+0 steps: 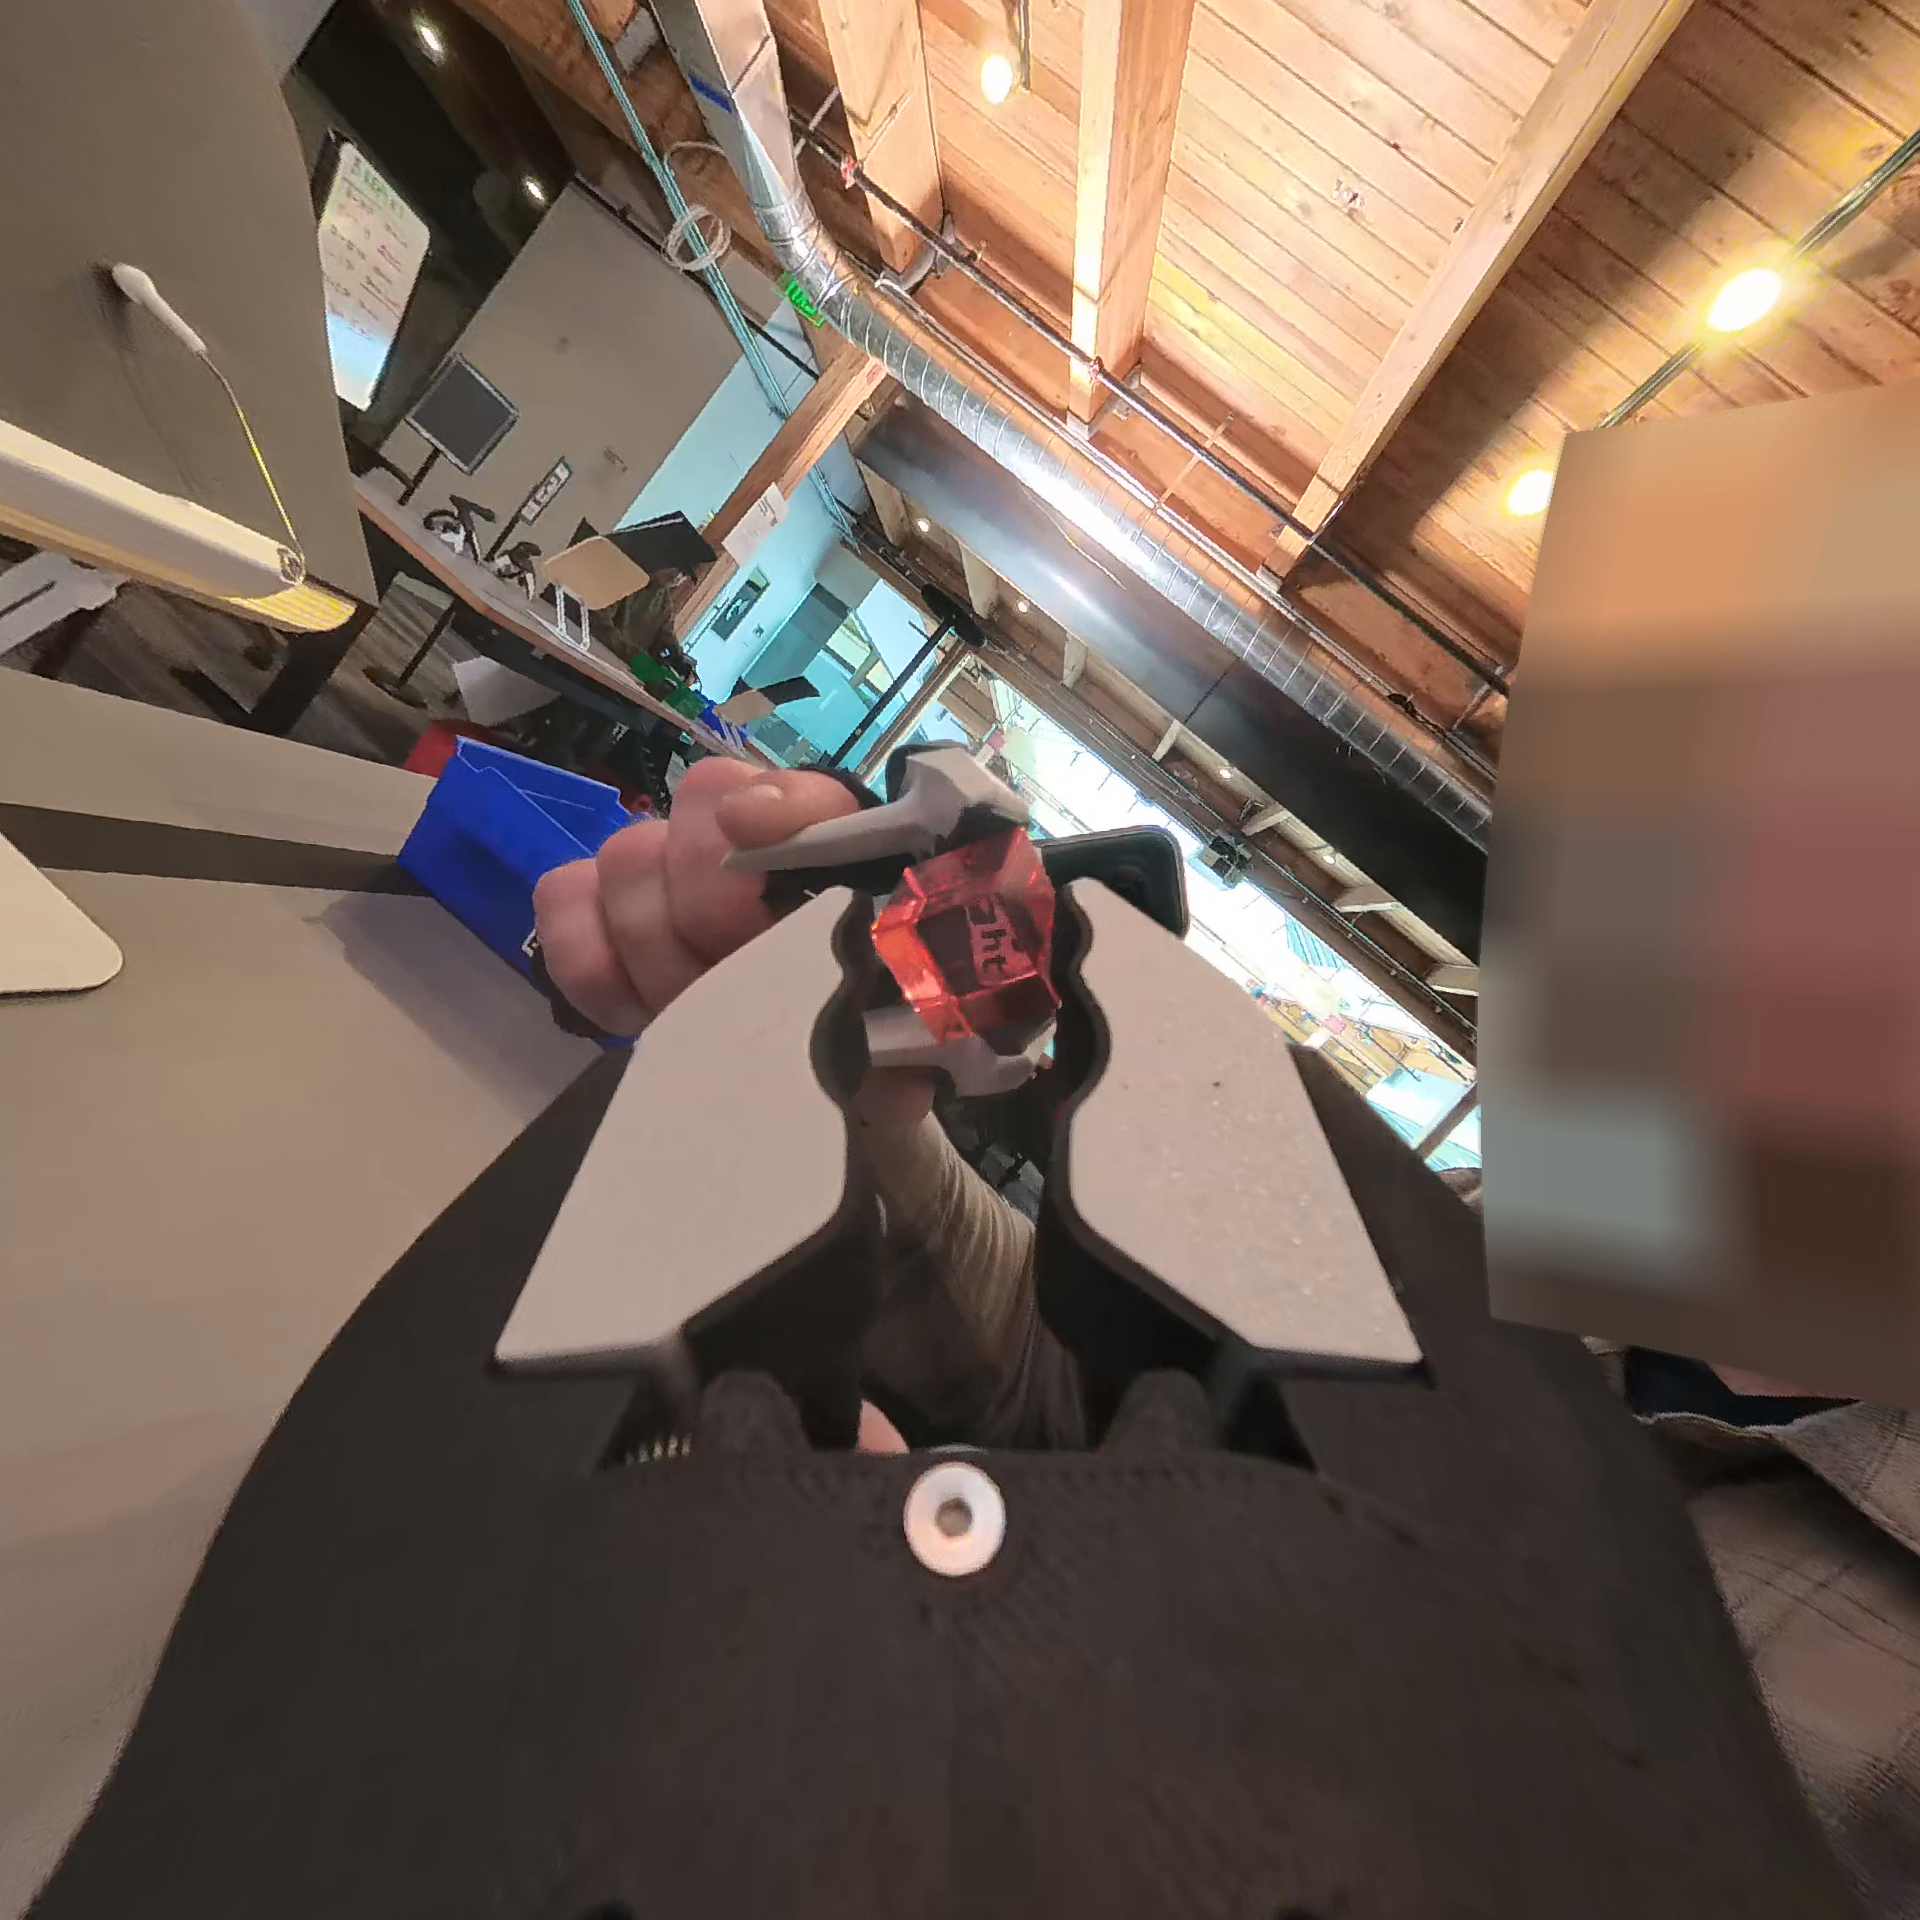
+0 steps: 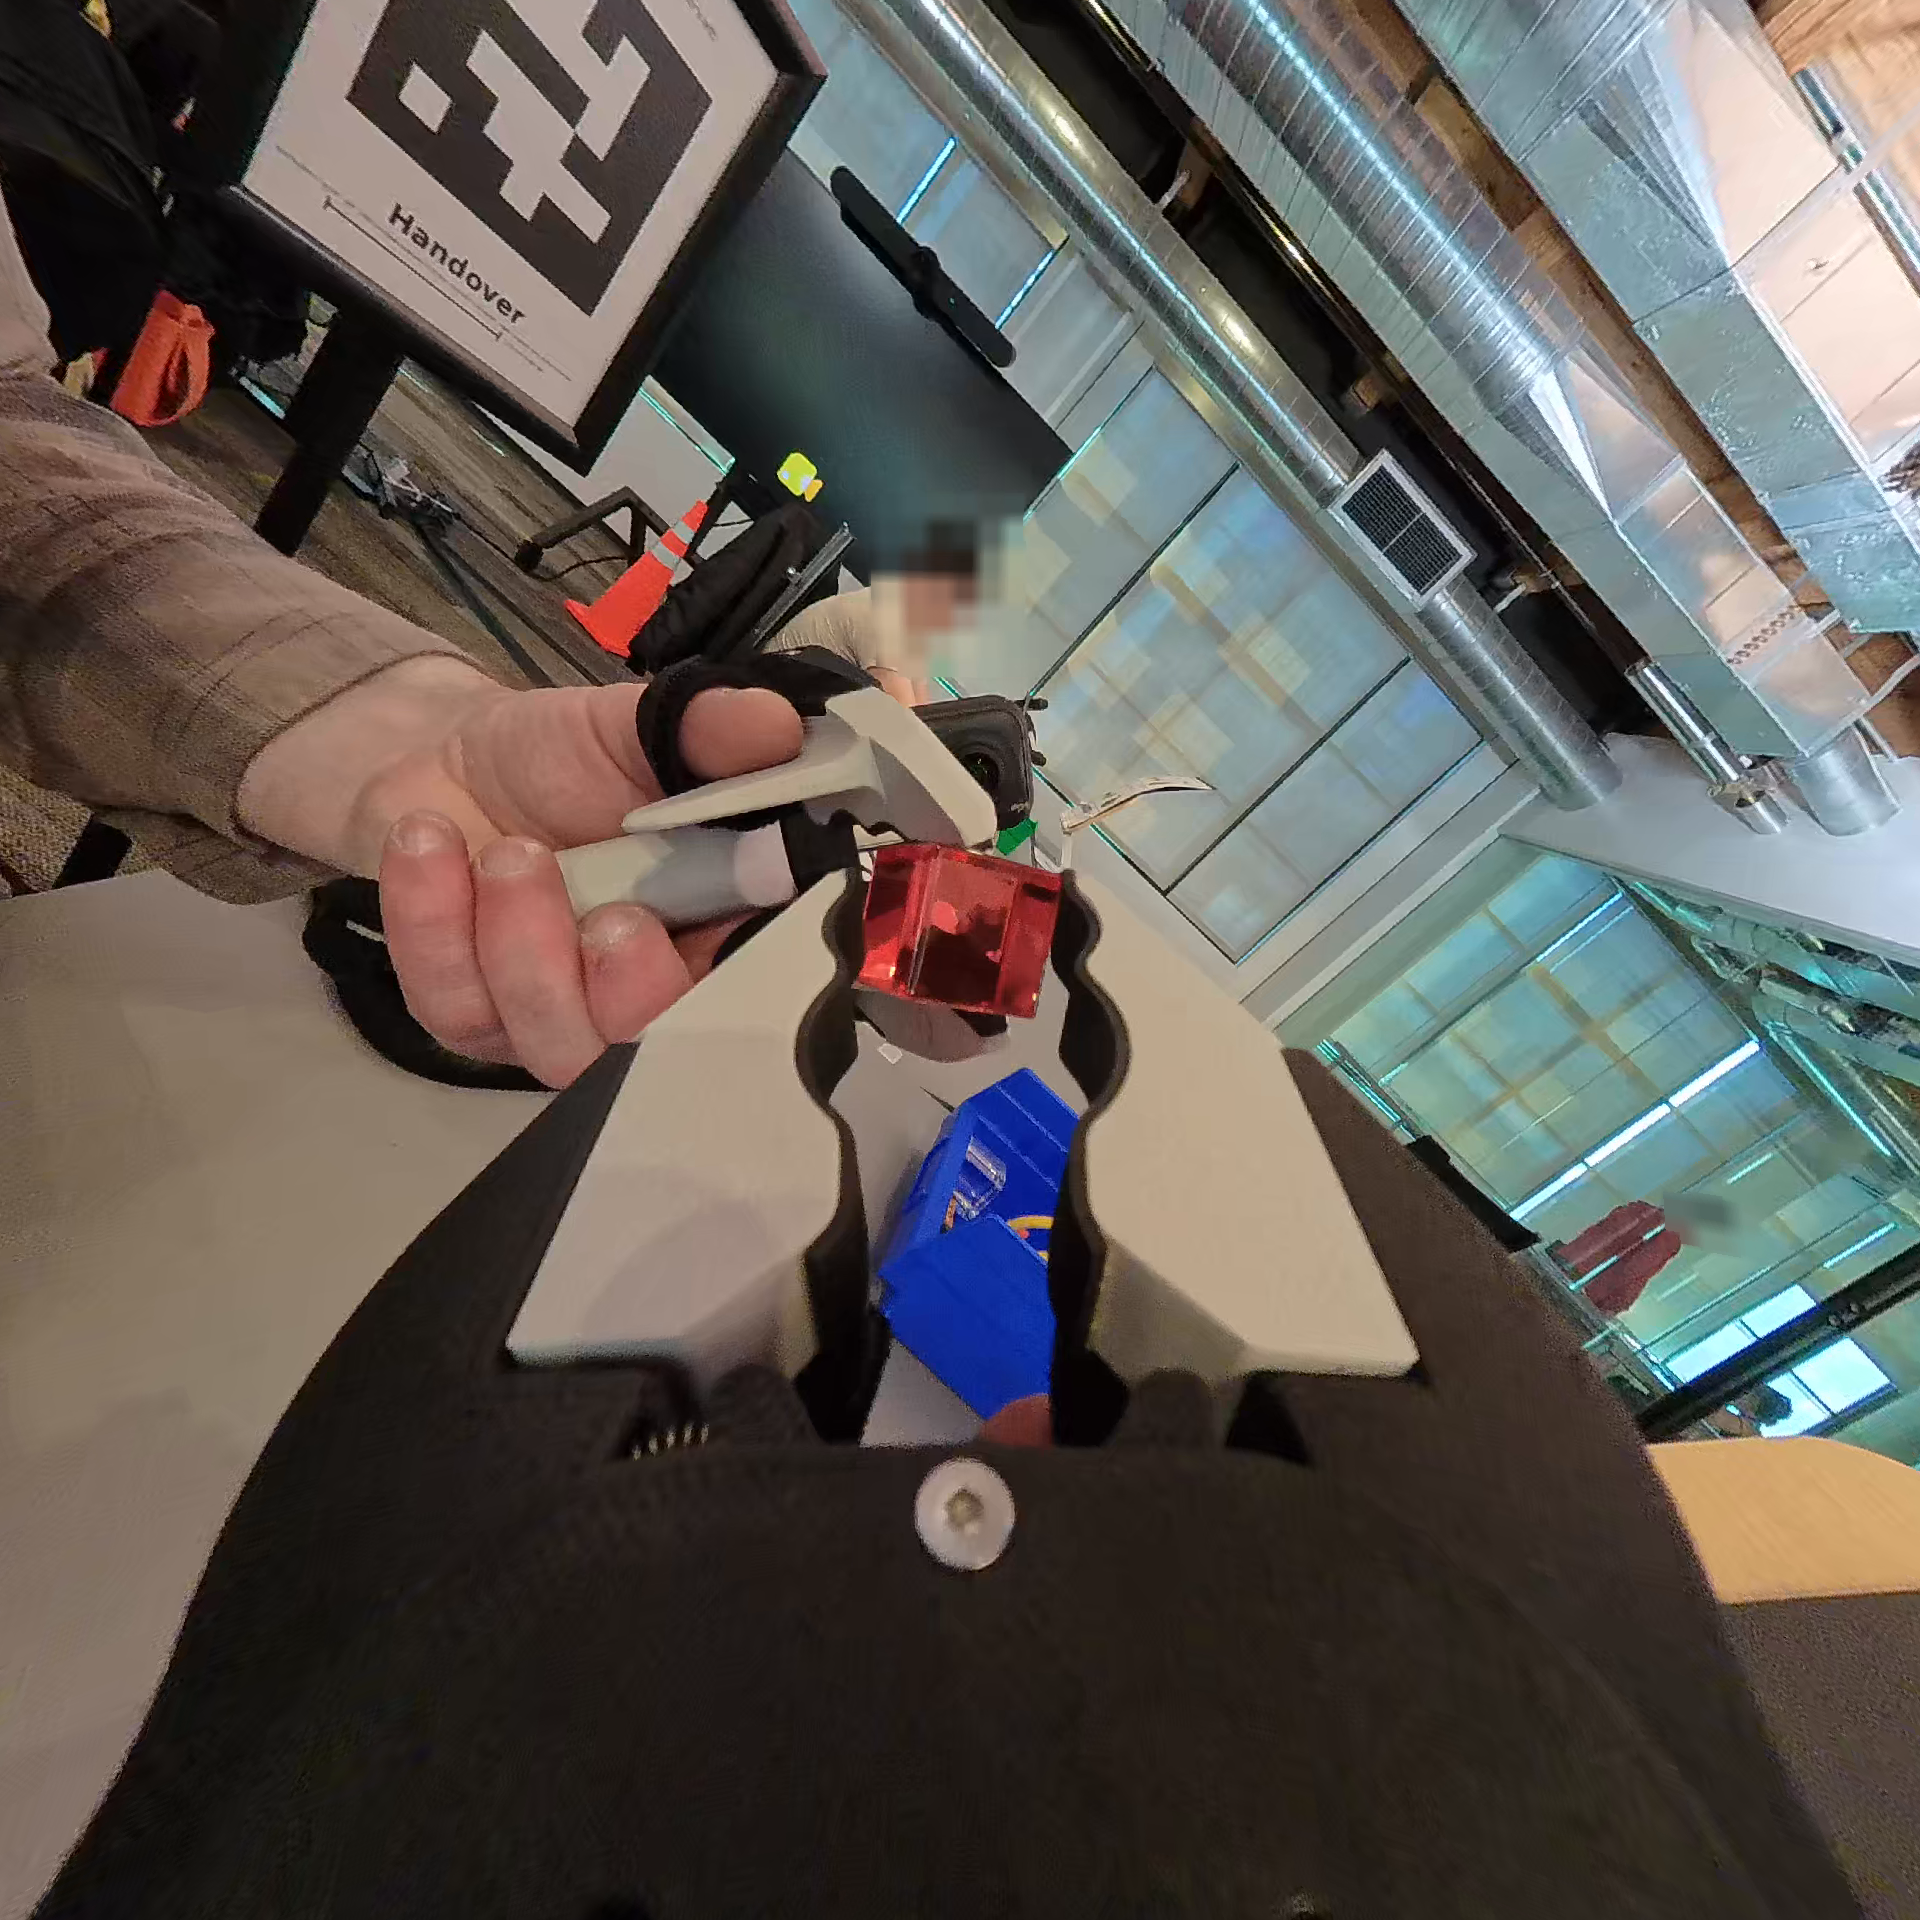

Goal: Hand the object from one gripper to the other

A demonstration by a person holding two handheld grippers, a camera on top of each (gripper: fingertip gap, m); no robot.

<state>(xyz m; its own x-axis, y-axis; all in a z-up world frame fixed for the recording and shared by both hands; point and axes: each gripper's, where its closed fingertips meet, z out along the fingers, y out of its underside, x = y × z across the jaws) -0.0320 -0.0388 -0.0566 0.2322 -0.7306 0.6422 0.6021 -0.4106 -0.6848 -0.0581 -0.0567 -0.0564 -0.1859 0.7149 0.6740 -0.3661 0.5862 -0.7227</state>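
Cube: I see a clear red cube (image 1: 966, 951) at centre frame in my left wrist view, and again (image 2: 956, 930) in the right wrist view, lifted off the desk (image 2: 156, 1091).
Left gripper: my left gripper (image 1: 961, 961) has its fingers (image 1: 748, 1049) flanking the cube; I cannot tell whether they press it or only bracket it.
Right gripper: my right gripper (image 2: 961, 935) brackets the cube the same way in its own view; seen from the left camera, its grey fingers (image 1: 951, 1049) sit above and below the cube, seemingly touching it. Grip not certain.
Hands: a bare hand (image 2: 499, 862) at left centre holds the other gripper's handle.
Background: a blue bin (image 2: 977, 1247) lies on the desk, lower centre, under the cube.
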